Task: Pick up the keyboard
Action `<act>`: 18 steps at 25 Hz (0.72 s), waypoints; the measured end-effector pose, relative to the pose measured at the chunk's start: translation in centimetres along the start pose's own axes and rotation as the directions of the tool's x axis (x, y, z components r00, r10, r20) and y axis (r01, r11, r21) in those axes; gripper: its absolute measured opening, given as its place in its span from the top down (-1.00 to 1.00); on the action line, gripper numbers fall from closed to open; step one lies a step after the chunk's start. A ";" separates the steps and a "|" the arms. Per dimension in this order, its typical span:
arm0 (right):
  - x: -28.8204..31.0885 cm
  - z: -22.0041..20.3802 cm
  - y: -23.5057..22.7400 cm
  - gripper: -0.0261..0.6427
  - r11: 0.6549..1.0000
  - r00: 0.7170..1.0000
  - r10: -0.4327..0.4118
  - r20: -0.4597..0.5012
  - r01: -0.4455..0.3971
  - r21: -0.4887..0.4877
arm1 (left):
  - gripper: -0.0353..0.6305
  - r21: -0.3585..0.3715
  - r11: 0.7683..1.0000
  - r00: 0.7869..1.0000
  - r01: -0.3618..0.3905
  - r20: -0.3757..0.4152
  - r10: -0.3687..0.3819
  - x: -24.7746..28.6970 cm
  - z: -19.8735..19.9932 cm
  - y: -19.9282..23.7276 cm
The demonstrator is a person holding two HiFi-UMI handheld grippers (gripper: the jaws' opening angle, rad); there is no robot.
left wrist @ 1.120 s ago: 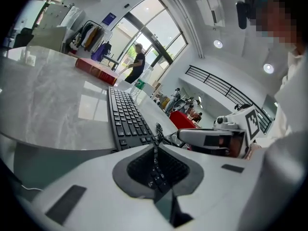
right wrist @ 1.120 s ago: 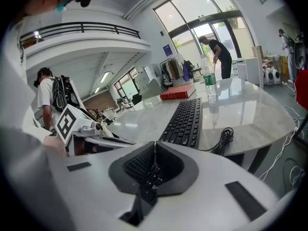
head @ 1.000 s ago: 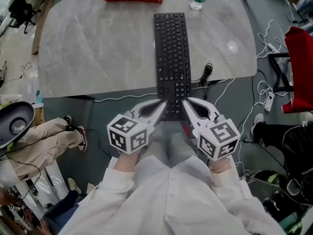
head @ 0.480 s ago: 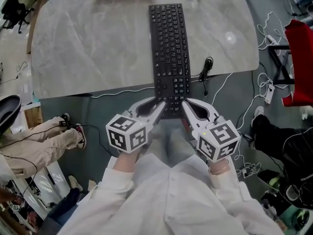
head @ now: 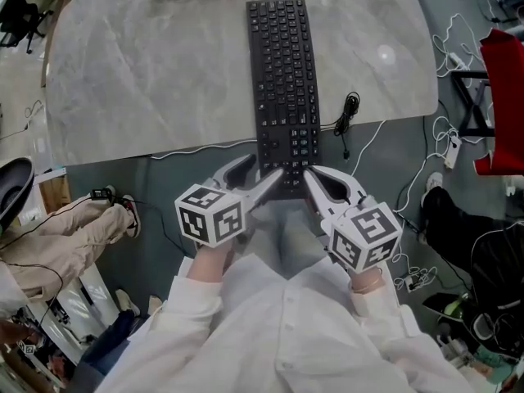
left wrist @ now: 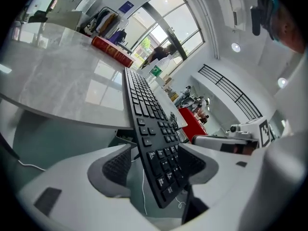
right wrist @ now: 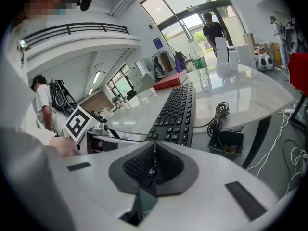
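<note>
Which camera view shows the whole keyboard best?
The head view: the keyboard shows full length from above, its near end overhanging the table. The left gripper view looks along it, its end between the left gripper's opening jaws; the right gripper view foreshortens it, the right gripper shut on its end.

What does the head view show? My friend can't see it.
A black keyboard lies lengthwise on a grey marble table, its near end sticking out over the edge. A person in white sleeves holds two grippers: the right gripper is pinched shut on that end, the left gripper is opening its fingers around it.
</note>
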State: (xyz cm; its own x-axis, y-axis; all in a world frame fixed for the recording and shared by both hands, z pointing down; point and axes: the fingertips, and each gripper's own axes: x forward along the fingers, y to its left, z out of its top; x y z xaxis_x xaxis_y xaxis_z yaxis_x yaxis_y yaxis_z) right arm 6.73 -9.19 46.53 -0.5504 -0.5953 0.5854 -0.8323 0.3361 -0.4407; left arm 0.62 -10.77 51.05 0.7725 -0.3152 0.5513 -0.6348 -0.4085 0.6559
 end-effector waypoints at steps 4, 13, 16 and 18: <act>0.1 0.0 -0.2 0.83 1.000 1.000 -0.002 -0.005 0.002 0.007 | -0.01 -0.059 0.997 0.998 0.059 -0.009 -0.059 0.5 -0.3 -0.2; 0.0 -0.2 -1.4 0.83 1.000 1.000 -0.015 -0.017 0.015 0.022 | -0.03 -0.114 0.987 0.992 0.117 -0.041 -0.122 2.6 -0.8 -0.1; -0.2 -0.4 -1.7 0.83 0.999 1.000 -0.021 -0.023 0.021 0.031 | -0.03 -0.118 0.983 0.988 0.142 -0.042 -0.147 3.0 -0.7 -0.6; -0.1 -0.5 -2.0 0.83 0.999 0.999 -0.022 -0.023 0.023 0.036 | -0.03 -0.131 0.979 0.986 0.158 -0.042 -0.164 3.3 -0.6 -0.8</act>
State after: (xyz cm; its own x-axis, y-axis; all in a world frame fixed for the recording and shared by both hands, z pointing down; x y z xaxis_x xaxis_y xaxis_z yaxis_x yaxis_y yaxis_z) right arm 8.39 -9.42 47.68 -0.5330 -0.5854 0.6110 -0.8420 0.2955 -0.4514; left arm 3.68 -10.93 52.68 0.8648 -0.2080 0.4570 -0.5020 -0.3374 0.7964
